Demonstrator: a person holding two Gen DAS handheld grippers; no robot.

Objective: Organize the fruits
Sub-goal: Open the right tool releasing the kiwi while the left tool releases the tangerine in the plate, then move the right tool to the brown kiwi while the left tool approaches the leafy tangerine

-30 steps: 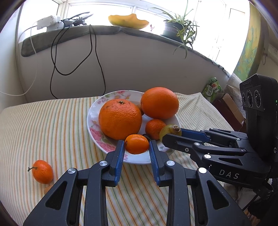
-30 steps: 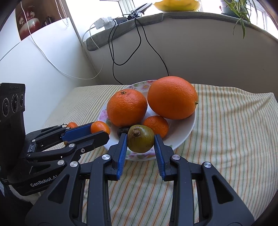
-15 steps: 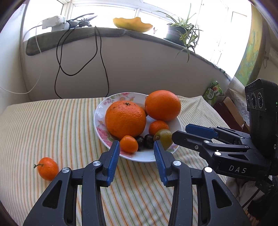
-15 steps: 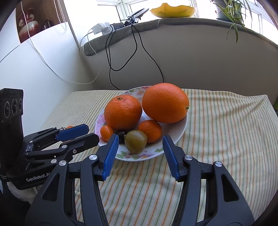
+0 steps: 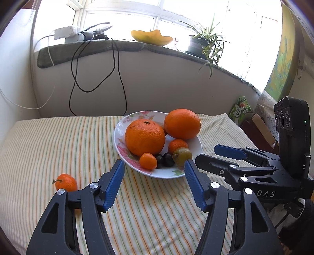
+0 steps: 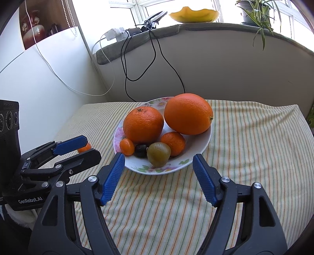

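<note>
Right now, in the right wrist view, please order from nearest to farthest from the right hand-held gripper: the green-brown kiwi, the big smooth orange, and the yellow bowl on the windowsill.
From the right hand-held gripper:
1. Green-brown kiwi, at the front of the floral plate, just ahead of the fingertips.
2. Big smooth orange, at the plate's back right.
3. Yellow bowl, up on the windowsill, beyond the table.

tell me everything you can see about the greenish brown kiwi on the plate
The small round greenish-brown kiwi has dull, matte skin, olive shading to brown, with a darker stem spot facing the left wrist view. It sits whole at the near edge of the white floral plate, resting against the small mandarin behind it and beside the dark plum. No gripper touches it.
</note>
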